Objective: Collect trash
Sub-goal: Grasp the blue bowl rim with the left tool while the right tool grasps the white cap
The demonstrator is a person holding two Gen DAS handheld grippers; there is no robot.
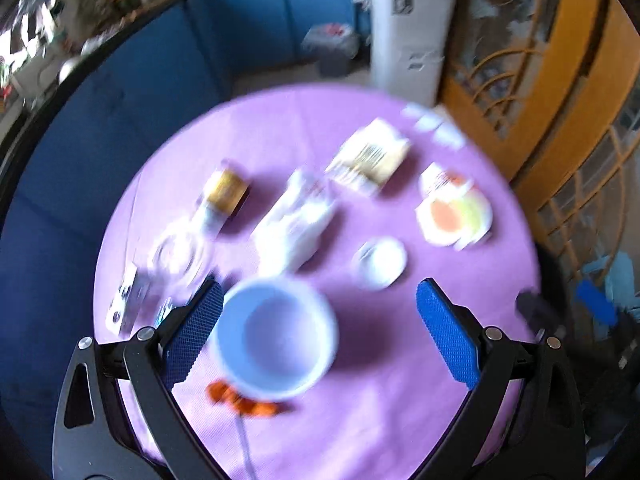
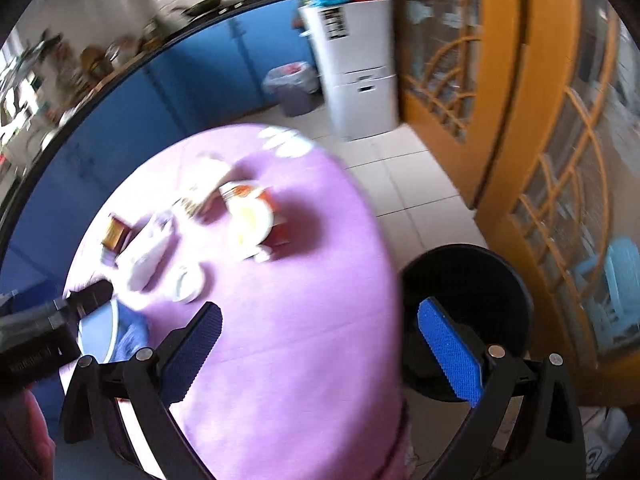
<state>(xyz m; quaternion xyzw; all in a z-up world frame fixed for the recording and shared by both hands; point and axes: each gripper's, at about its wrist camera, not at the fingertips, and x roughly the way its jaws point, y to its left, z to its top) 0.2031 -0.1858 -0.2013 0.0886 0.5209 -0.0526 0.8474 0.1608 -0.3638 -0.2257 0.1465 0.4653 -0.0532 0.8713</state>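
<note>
Both of my hand-held grippers hang open and empty: the left hand-held gripper (image 1: 320,332) over a white bowl (image 1: 275,336) and blurred wrappers (image 1: 370,156) on the purple counter (image 1: 400,380), the right hand-held gripper (image 2: 320,352) between counter edge and black bin (image 2: 468,280).

A round table under a purple cloth (image 1: 400,360) fills the frame's centre. On it lie a white bowl (image 1: 274,338) at lower centre, a small white cup (image 1: 380,260), a plate (image 1: 454,216) at right, blurred packets (image 1: 370,156) above, and orange scraps (image 1: 240,400) below the bowl.
</note>
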